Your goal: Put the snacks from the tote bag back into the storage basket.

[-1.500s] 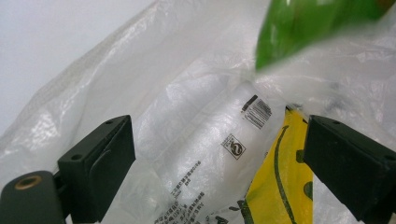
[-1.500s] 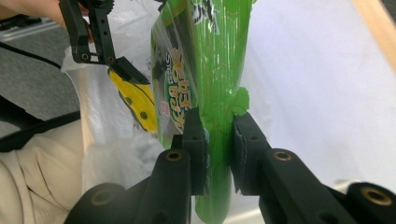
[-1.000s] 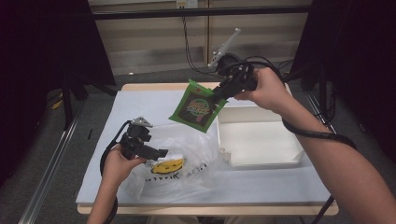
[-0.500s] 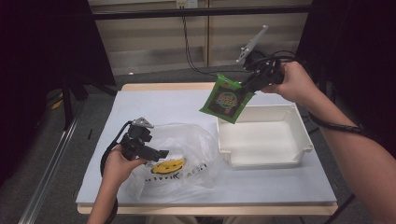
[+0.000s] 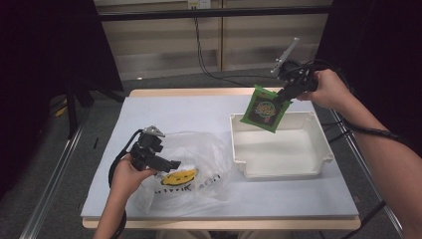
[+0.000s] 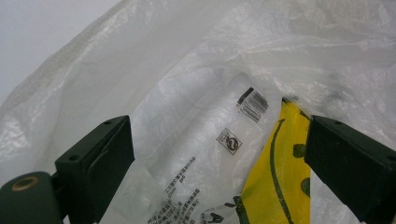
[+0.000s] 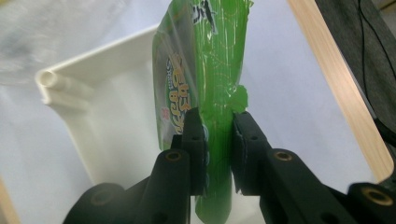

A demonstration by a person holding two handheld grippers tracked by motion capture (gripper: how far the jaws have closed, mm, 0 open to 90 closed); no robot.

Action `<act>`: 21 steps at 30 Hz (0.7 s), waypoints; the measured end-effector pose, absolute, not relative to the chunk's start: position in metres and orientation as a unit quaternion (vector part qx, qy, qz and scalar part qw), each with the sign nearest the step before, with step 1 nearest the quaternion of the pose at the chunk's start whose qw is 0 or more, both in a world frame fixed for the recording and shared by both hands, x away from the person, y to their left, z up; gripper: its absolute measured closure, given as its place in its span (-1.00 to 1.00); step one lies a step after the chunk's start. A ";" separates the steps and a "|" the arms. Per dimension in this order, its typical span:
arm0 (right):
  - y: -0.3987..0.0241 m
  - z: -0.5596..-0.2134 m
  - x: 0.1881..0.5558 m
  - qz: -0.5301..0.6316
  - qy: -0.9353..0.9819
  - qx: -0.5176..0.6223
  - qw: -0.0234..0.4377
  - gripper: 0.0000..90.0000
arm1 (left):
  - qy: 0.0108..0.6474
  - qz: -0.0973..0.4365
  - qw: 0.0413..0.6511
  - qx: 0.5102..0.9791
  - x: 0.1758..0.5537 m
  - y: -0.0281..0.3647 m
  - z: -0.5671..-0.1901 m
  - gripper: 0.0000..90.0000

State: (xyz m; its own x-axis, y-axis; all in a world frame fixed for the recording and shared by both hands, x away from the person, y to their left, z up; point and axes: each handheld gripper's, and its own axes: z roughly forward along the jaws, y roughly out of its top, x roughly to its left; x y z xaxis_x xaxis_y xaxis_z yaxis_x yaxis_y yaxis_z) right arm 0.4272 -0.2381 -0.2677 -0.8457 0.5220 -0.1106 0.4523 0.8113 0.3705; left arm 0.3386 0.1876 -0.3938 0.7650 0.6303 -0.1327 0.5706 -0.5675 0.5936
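The right gripper [image 5: 282,95], still pinching the green snack bag [image 5: 263,108] tight, has carried it from near the plastic bag [image 5: 199,159] to just over the white bin [image 5: 318,162], ready to drop, while the left gripper [image 5: 166,164] waits with jaws wide apart at the plastic bag.

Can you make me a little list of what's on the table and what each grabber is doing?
table: light grey top with a wooden edge
right gripper: shut on the green snack packet, holding it in the air over the far rim of the tray
tray: white tray, nothing seen inside
left gripper: jaws wide open, at the clear plastic bag
bag: crumpled, with a yellow smiley print
likely next: the packet probably goes into the tray
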 end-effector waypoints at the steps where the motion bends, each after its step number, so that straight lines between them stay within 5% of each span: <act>1: -0.238 -0.271 0.430 0.163 0.947 0.259 0.099 0.72 | 0.339 0.047 0.313 0.886 0.339 0.188 -0.393 -0.81; 21: -0.209 -0.340 0.460 0.099 0.975 0.178 0.086 0.72 | 0.339 0.043 0.310 0.887 0.339 0.187 -0.398 -0.81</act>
State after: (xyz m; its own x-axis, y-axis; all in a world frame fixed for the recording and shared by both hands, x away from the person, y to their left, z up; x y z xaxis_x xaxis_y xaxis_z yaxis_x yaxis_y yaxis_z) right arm 0.4602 -0.2090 -0.3400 -0.9219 0.3640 -0.1323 0.3298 0.9169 0.2246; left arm 0.3385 0.1866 -0.3981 0.7659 0.6289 -0.1337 0.5753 -0.5774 0.5794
